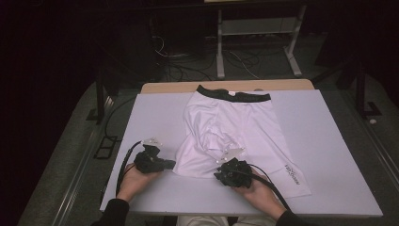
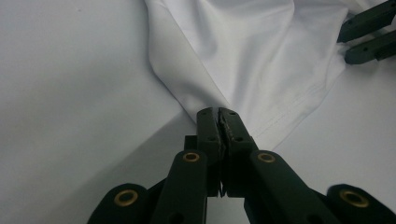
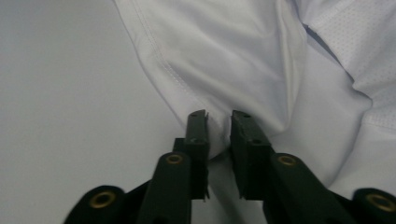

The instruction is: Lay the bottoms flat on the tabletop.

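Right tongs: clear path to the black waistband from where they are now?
Probably not right away. The right tongs sit at the near hem of the white shorts, with fabric between their pads, while the black waistband lies at the far edge. The table surface beside the shorts is bare, so after letting go they could reach.

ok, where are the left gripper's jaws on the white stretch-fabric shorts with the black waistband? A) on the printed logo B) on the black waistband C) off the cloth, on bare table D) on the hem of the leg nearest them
D: in the left gripper view the left gripper has its jaws shut on the stitched leg hem of the white shorts, far from the black waistband.
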### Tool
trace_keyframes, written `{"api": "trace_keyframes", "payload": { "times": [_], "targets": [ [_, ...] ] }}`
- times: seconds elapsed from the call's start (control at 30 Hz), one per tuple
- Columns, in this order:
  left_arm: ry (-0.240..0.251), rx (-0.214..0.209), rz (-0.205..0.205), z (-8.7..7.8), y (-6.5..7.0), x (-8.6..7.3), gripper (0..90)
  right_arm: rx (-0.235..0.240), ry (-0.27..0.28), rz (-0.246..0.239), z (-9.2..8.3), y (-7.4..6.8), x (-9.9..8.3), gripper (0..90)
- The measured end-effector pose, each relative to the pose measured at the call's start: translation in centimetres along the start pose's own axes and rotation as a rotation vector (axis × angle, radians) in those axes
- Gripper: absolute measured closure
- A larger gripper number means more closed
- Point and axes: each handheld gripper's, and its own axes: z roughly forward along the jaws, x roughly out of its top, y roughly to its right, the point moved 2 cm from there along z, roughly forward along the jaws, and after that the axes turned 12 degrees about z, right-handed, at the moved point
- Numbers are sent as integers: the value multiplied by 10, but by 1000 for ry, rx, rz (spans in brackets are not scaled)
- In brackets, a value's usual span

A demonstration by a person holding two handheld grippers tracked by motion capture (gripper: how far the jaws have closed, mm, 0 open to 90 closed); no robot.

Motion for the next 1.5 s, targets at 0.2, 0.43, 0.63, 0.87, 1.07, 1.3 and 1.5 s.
{"api": "trace_keyframes", "payload": {
  "times": [0.2,0.43,0.63,0.87,1.07,1.3,1.5],
  "targets": [
    [0,9,0,-1,0,-1,876,49,-8,37,1,3,2,863],
    [0,29,3,-11,0,-2,880,123,-38,78,-5,4,2,866],
    [-12,32,5,-18,2,-6,883,189,-42,103,-12,-1,0,867],
    [-32,62,17,-34,3,-7,886,250,-50,114,-18,-10,1,867],
    [-52,76,32,-47,4,-9,886,301,-72,109,-16,-22,5,867],
    [-55,83,35,-53,3,-20,886,345,-97,100,-11,-37,6,866],
    [-69,96,41,-55,3,-25,886,371,-118,112,-6,-42,5,866]
  ]
}}
